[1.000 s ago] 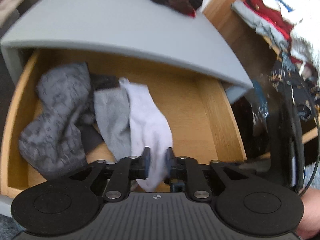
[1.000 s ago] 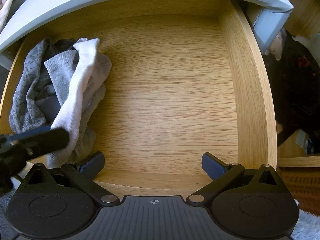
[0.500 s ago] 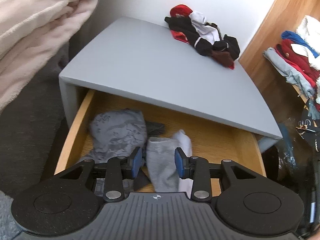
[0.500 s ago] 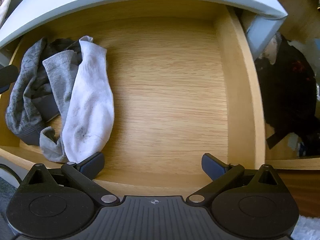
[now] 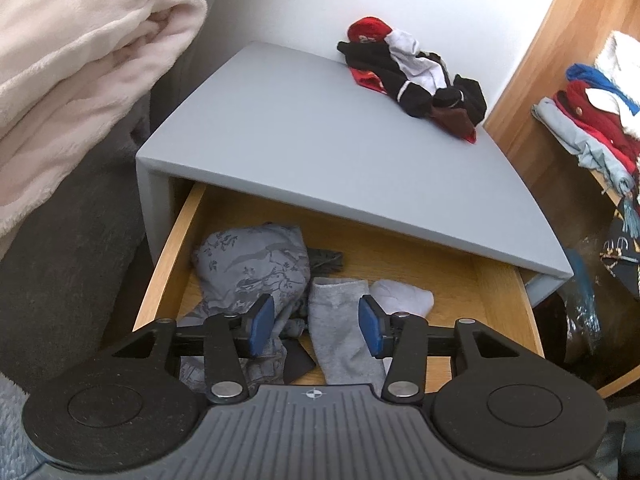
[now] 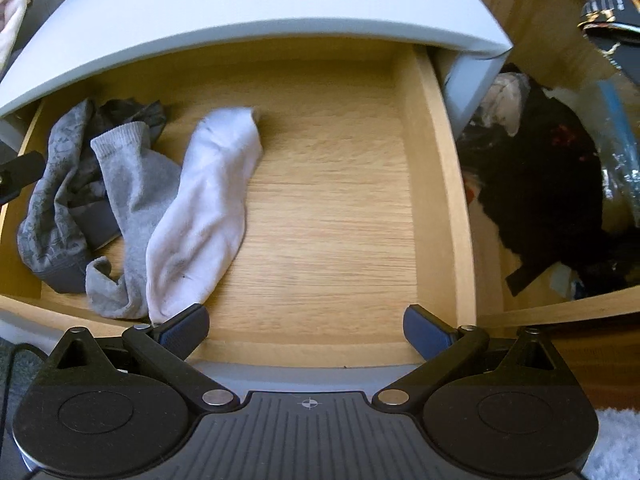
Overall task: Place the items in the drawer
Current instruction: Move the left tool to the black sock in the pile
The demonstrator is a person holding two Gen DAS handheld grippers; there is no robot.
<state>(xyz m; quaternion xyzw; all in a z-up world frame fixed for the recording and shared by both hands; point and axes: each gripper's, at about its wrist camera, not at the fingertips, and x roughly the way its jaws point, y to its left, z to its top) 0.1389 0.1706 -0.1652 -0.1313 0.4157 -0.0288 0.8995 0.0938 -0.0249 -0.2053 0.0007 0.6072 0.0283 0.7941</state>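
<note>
The wooden drawer (image 6: 444, 184) stands pulled out under the grey cabinet top (image 5: 320, 136). In its left half lie a white sock (image 6: 208, 208), a grey sock (image 6: 136, 184) and a patterned grey garment (image 5: 248, 264). My left gripper (image 5: 316, 324) hangs above the drawer's front, its jaws opening with nothing pressed between the blue pads; the grey sock (image 5: 340, 332) lies below them. My right gripper (image 6: 306, 324) is wide open and empty over the drawer's front edge. A pile of dark, red and white socks (image 5: 412, 80) sits on the cabinet top's far right.
A folded pink blanket (image 5: 80, 80) lies on dark bedding at the left. A wooden shelf with folded red, blue and white clothes (image 5: 592, 120) stands at the right. Dark clothing (image 6: 552, 184) fills the gap right of the drawer. Bare wood (image 6: 340, 208) covers the drawer's right half.
The left gripper let go of the white sock, pulled back and tilted up, its jaws spreading. The sock now lies flat in the drawer. The right gripper rose a little.
</note>
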